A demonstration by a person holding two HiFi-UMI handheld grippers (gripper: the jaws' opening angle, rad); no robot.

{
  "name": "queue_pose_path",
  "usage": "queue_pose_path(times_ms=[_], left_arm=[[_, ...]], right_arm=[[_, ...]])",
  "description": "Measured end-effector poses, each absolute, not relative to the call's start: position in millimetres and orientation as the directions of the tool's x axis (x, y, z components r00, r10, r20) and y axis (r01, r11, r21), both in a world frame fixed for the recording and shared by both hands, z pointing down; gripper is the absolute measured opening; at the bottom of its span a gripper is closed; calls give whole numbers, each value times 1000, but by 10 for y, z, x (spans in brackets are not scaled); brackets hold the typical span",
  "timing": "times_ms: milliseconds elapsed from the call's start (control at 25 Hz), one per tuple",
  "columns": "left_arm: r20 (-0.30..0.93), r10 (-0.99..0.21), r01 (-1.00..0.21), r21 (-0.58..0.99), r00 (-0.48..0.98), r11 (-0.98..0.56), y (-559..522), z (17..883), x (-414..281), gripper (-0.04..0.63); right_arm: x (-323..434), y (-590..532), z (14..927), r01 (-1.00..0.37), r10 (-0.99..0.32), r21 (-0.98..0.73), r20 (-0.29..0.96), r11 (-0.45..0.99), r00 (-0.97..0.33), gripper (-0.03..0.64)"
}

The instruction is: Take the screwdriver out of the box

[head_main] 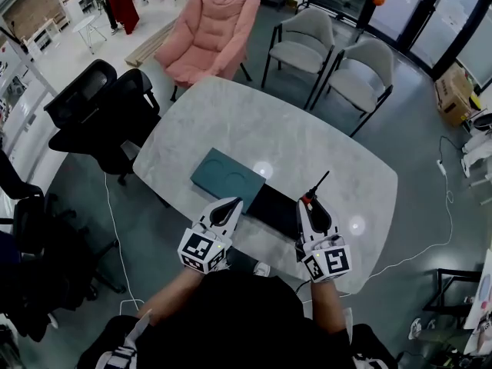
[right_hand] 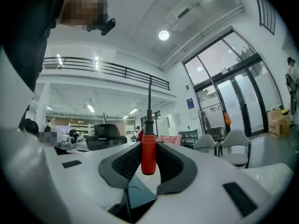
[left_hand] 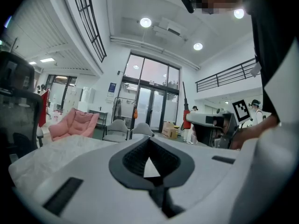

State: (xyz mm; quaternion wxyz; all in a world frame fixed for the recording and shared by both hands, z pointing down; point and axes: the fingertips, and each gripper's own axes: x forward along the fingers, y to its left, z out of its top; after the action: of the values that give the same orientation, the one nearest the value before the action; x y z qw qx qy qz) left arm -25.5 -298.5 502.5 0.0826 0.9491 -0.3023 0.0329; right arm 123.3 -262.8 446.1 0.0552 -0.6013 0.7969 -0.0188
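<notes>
One marble table (head_main: pixel 231 121) near pink armchair (head_main: pixel 211 37)

Red-handled screwdriver (right_hand: pixel 148 154), teal lid (head_main: pixel 227 177), seemingly black box (head_main: pixel 273 206), grey-marbled table (head_main: pixel 231 121).

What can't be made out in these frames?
- Box interior: in the head view it is dark, and the right gripper covers its right edge. Other contents can't be told.
- Screwdriver tip type: too small in the head view, only a thin line in the right gripper view.
- Box and lid: absent from the left gripper view, where the left gripper body fills the lower frame.
</notes>
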Motion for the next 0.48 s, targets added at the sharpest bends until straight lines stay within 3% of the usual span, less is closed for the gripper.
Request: queue_pose_path(times_ms=[480], left_arm=[[91,-556,-563,134,826,-815,-2906,4912,-197,6]], right_arm=[[1230,-2535,4273,-962,-961,-63,-104,264,-257,112]])
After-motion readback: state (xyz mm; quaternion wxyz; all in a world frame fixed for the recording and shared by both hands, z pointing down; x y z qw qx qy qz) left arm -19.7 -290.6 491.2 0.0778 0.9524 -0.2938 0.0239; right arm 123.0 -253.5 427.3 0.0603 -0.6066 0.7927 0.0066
